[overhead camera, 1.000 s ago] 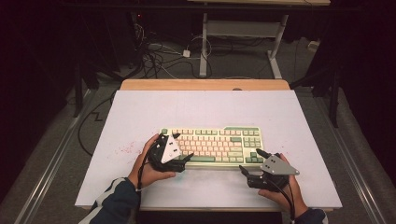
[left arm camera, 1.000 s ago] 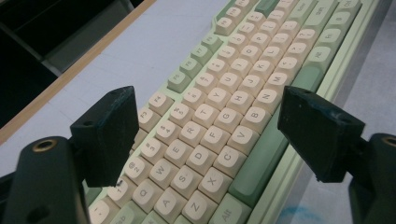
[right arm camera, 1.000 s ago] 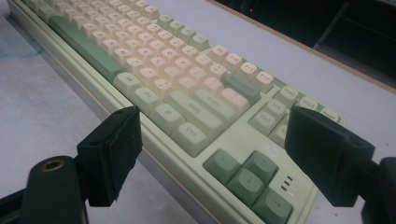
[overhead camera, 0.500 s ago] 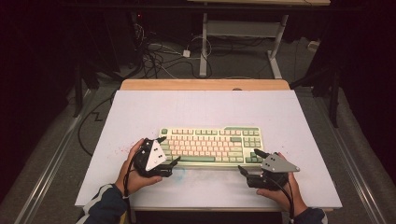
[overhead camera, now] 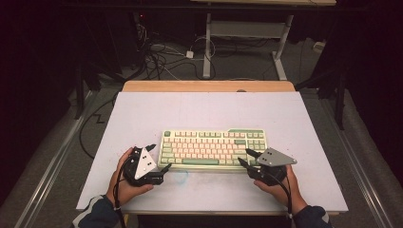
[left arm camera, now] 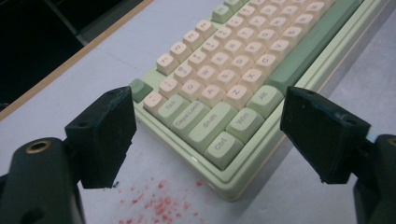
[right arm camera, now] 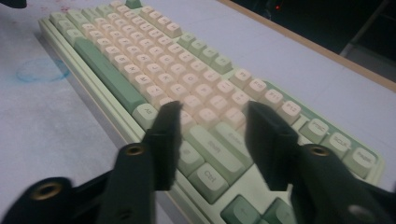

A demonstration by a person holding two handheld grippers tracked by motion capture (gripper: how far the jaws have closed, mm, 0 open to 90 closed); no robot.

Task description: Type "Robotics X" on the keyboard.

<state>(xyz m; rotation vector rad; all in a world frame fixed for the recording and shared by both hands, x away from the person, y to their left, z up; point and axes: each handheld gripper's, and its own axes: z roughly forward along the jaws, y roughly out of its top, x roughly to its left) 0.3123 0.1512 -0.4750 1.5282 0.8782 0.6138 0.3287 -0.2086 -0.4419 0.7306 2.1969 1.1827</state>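
Keyboard (overhead camera: 212, 148) mid-table, front half; left gripper (overhead camera: 160, 158) off its left end, right gripper (overhead camera: 243, 157) at right end. Left gripper view: jaws wide, nothing held. Right gripper view: jaws just narrowed, hovering over keys, no grip. Looks rigid, light; keycaps fragile, so grab case edges.

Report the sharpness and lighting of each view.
High view: the white table top is lit, the room around it dark. Left gripper view: the pale green and cream keyboard is crisp, key legends readable. Right gripper view: the right gripper is motion-smeared, far keys soft.
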